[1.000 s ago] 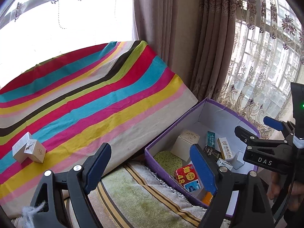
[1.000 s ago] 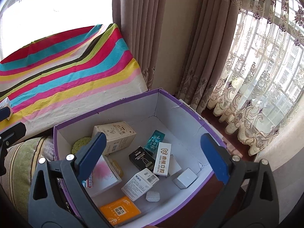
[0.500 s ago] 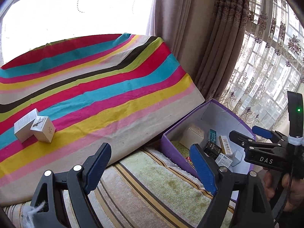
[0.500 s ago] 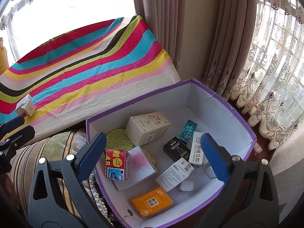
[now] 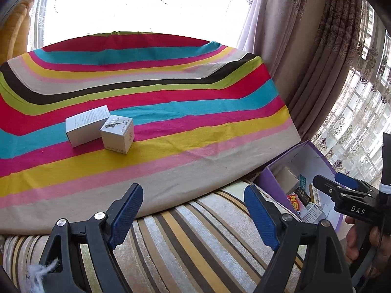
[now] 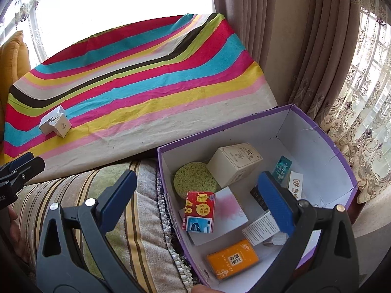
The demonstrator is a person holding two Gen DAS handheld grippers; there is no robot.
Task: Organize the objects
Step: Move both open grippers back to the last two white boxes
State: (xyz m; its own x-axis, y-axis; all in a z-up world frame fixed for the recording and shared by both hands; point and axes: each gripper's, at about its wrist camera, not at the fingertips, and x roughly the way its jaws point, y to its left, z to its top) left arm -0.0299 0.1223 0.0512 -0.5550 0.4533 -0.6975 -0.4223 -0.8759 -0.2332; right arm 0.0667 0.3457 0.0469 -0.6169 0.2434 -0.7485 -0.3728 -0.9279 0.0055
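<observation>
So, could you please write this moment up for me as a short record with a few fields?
setting: striped cloth over a raised surface, striped cushion in front
on cloth: two white boxes, touching
container: purple box, open, right of the cushion
contents: green sponge, cream carton, red packet, orange packet, several more small packs
left gripper: open, empty, pointing towards the cloth
right gripper: open, empty, above the purple box

I count two white boxes on the cloth, one purple bin, one green sponge inside
</observation>
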